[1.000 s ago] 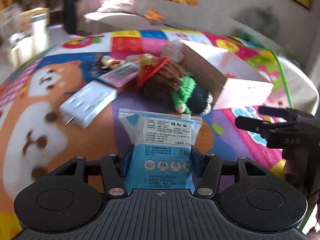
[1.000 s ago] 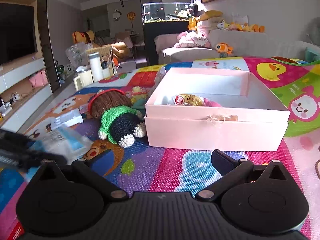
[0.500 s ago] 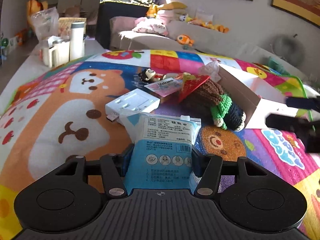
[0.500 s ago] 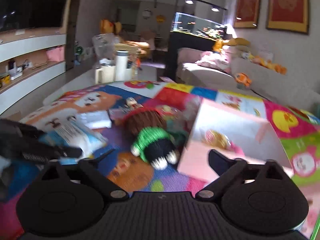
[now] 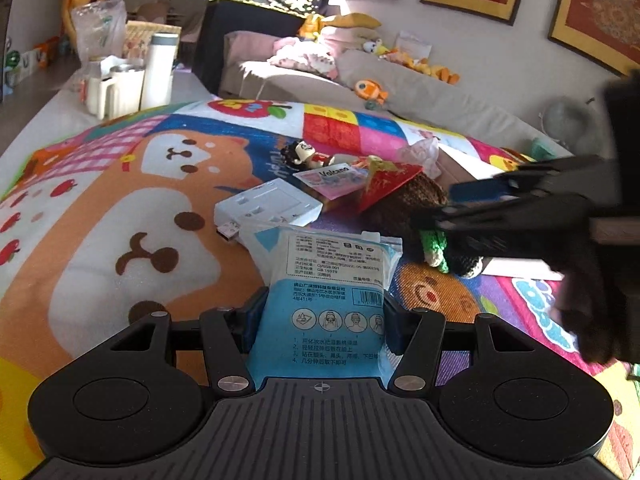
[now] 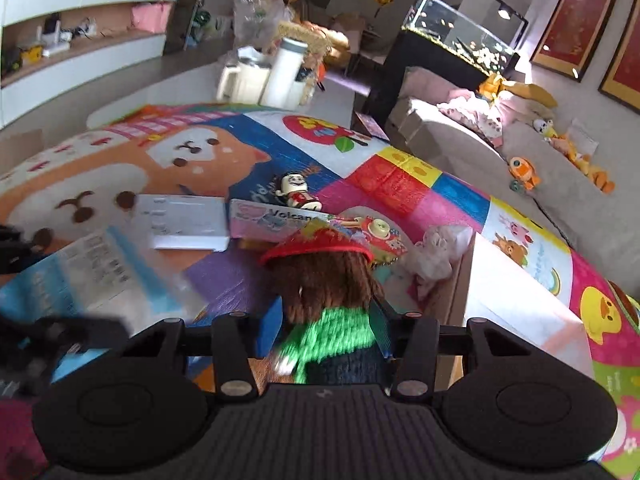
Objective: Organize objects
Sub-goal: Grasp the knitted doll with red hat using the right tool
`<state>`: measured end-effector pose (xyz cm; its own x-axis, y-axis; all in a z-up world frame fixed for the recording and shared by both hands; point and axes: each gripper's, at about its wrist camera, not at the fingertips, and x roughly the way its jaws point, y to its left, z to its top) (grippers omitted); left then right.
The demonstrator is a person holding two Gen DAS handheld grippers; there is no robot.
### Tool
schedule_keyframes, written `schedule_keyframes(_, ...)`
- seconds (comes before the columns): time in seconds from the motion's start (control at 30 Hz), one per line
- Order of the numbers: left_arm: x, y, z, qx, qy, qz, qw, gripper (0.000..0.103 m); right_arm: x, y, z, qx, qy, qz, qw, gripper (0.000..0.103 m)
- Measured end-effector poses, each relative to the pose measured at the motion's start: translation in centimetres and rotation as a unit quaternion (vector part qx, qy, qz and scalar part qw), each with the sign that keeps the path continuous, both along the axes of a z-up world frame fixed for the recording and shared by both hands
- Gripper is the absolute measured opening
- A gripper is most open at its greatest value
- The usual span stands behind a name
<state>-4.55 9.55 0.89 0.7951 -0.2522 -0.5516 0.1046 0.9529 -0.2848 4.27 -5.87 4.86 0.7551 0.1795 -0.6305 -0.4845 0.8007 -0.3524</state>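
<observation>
My left gripper (image 5: 320, 320) is shut on a blue and clear packet (image 5: 328, 280), held just above the play mat. My right gripper (image 6: 326, 328) has its jaws around the knitted doll (image 6: 332, 304), which has brown hair, a red cap and a green top. The doll lies on the mat beside the pink box (image 6: 516, 312); whether the jaws press on it I cannot tell. In the left wrist view the right gripper (image 5: 452, 216) reaches in from the right over the doll (image 5: 436, 240). The packet also shows in the right wrist view (image 6: 92, 276).
A white flat box (image 5: 268, 206), a pink Volcano pack (image 5: 332, 178), a small figure toy (image 5: 306, 154), a red pouch (image 5: 388, 182) and a crumpled bag (image 6: 434, 248) lie on the mat. Jugs and a white bottle (image 5: 158, 70) stand at the far left. A sofa (image 5: 360, 88) is behind.
My right gripper swung left from facing the pink box and came down over the knitted doll, jaws now around it. My left gripper kept holding the packet and tilted upward.
</observation>
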Motion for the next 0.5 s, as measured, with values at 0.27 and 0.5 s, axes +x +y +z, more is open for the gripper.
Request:
schedule_keyframes(0.27, 0.0, 0.0, 0.0, 0.0, 0.0, 0.0, 1.0, 0.061, 2.0, 0.8, -1.1, 0.006, 0.028, -0.013, 1.0, 0.057)
schedule_keyframes(0.5, 0.0, -0.1, 0.0, 0.004, 0.0, 0.0, 1.0, 0.061, -3.1, -2.0, 0.8, 0.077, 0.087, 0.008, 0.993, 0.051)
